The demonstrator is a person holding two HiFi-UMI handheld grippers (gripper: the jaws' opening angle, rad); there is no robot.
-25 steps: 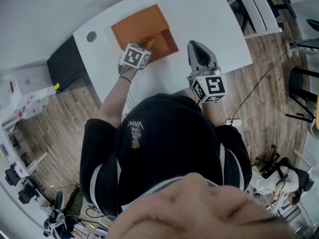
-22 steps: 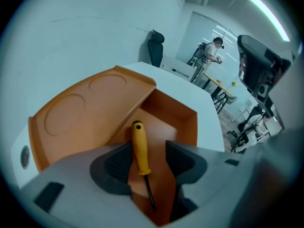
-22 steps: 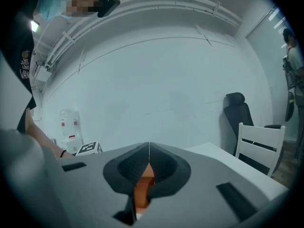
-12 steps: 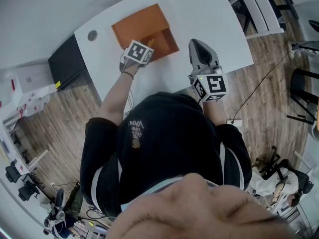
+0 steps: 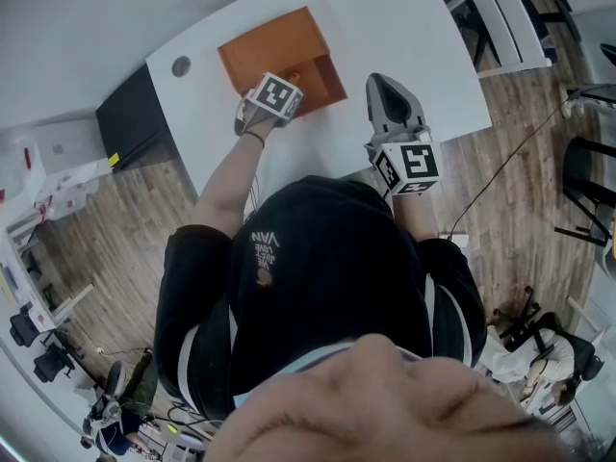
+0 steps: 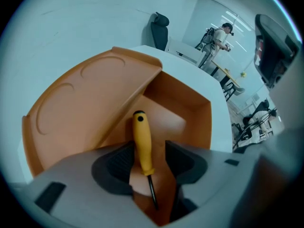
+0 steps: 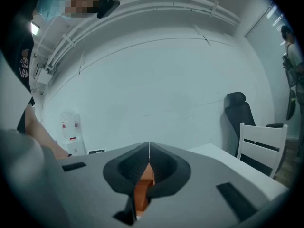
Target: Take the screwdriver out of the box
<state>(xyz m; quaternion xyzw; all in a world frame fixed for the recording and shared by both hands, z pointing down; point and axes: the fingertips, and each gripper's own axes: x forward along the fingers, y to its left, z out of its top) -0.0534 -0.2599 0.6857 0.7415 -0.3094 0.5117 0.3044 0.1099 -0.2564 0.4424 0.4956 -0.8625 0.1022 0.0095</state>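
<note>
My left arm reached forward, its hand-held gripper point(image 6: 151, 164) dipped into the orange box point(image 6: 90, 103) at upper centre, jaws apart either side of the yellow-handled screwdriver point(image 6: 142, 144) lying inside. My right hand-held gripper point(image 7: 148, 159) hovered over the white table point(image 5: 404, 27) just right of the box, jaws together, empty.

Left gripper point(image 6: 149, 151) gapes, arm outstretched; right gripper point(image 7: 148, 150) seemingly closed

A white table point(image 5: 395, 22) bears an open orange box point(image 5: 272, 48).
</note>
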